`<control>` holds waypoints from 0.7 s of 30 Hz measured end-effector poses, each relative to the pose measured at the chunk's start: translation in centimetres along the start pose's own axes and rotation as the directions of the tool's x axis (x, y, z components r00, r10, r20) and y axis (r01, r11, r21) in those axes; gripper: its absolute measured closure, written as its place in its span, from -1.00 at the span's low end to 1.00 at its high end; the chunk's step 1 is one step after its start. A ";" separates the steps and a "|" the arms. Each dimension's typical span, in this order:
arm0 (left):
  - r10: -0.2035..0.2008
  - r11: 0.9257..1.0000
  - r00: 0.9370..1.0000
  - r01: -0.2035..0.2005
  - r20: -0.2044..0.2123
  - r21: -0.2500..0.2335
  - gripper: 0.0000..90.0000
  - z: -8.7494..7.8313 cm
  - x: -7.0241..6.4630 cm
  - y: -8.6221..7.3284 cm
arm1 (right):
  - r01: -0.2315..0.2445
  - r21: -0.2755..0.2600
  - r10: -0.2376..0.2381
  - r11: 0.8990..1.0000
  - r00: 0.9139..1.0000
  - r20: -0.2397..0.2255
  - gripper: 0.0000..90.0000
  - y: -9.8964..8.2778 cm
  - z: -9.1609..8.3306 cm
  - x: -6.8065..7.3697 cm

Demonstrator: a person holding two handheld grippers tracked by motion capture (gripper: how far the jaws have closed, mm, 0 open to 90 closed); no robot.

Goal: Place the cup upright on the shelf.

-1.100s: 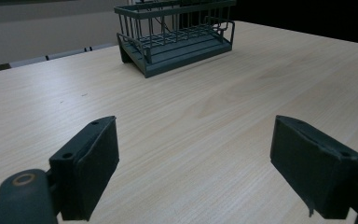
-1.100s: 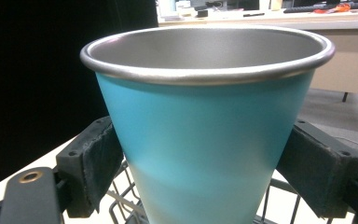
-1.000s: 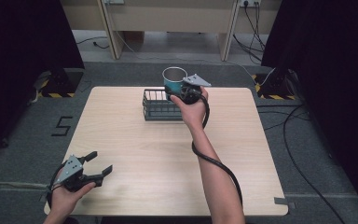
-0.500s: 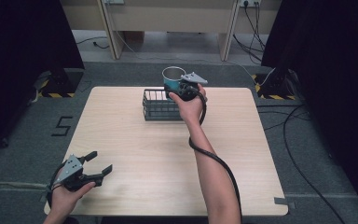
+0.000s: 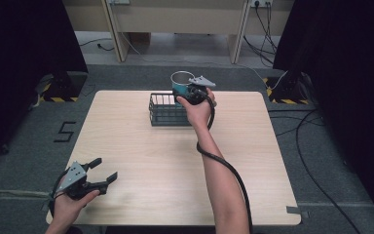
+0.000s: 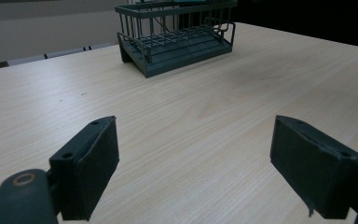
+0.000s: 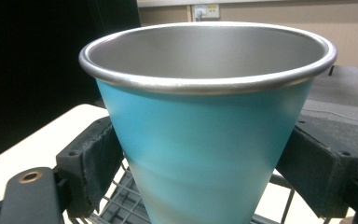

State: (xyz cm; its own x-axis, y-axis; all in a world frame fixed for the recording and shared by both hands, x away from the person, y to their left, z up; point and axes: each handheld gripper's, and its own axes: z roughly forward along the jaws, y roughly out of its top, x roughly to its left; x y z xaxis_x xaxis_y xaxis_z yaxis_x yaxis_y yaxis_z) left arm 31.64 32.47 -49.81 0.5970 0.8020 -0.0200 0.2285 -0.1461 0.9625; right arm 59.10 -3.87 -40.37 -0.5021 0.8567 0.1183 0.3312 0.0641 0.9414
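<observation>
Underneath everything lies a pale wooden table (image 5: 141, 141), standing on grey carpet with dark curtains at both sides and a light wooden bench past the far edge. Counting up, I see one wire basket (image 5: 168, 109), one cup (image 5: 181, 82) and my two tongs. That basket sits near the middle of the far edge. My right gripper (image 7: 200, 163) is clenched on the cup, a teal tumbler with a steel rim, one pad pressed to each side of its body; it hangs upright above the basket's far right end. My left gripper (image 5: 95, 178) hovers at the near left corner, jaws spread wide with nothing between them, pointing toward the basket (image 6: 177, 35). Bare wood stretches from the basket to the near edge, and out to the left and right edges too.
</observation>
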 end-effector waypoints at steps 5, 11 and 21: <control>-0.002 1.000 1.000 0.002 0.000 -0.001 -0.67 0.0 0.0 0.0 | 0.001 0.013 -0.001 1.000 1.000 0.005 -0.60 -0.4 0.3 0.1; -0.003 1.000 1.000 0.003 0.002 0.000 -0.67 0.0 0.0 0.0 | -0.005 0.033 0.004 0.999 1.000 0.012 -0.60 -0.9 0.8 0.0; -0.006 1.000 1.000 0.006 0.003 -0.001 -0.67 0.0 0.0 0.0 | -0.018 0.065 0.016 0.998 0.999 0.033 -0.60 -1.6 1.2 -0.1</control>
State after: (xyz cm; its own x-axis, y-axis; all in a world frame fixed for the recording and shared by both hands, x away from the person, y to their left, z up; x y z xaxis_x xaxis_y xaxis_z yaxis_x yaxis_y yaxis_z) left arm 31.69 32.49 -49.85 0.5982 0.8009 -0.0270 0.2317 -0.1406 0.9626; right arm 59.59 -3.47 -42.27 -0.4701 0.8741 0.1226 0.3917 0.0821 0.9164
